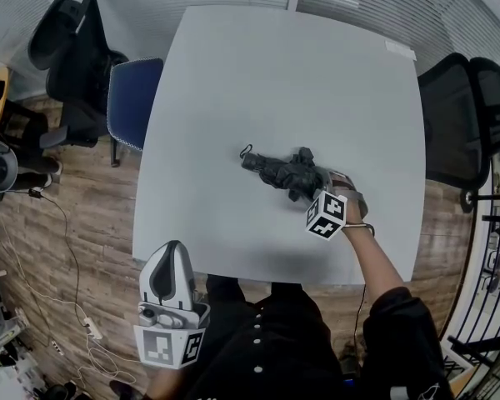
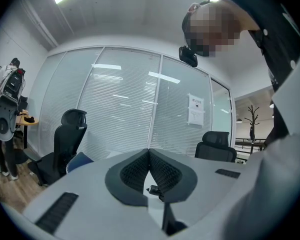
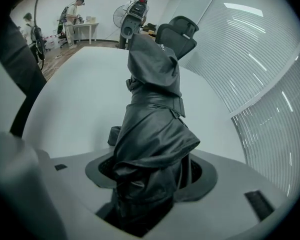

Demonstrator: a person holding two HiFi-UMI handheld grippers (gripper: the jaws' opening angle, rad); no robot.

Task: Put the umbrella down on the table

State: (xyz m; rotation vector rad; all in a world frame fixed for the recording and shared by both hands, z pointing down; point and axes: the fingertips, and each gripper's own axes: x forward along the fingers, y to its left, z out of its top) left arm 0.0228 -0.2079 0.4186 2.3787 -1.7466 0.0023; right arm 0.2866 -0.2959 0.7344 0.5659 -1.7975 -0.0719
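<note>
Starting nearest, the left gripper [image 1: 174,252] hangs off the near edge of the worktop [image 1: 233,73], beside the person's dark clothing [image 1: 267,340]. Its own view shows its fingers [image 2: 132,171] pressed together at the tips with nothing between them. Farther out, the right gripper [image 1: 302,183] points steeply down over the worktop's right half. Its fingers [image 3: 202,179] stand wide, clamped on the folded black umbrella [image 1: 277,170], whose bunched fabric fills the gap and hides most of both pads. The umbrella stretches left from the grip toward the worktop's middle, its looped end farthest out. Whether it rests on the surface cannot be made out. Beyond, a black office chair [image 1: 75,57] and a blue chair [image 1: 133,98] stand at the worktop's far left, with another chair cut off at the right edge.
</note>
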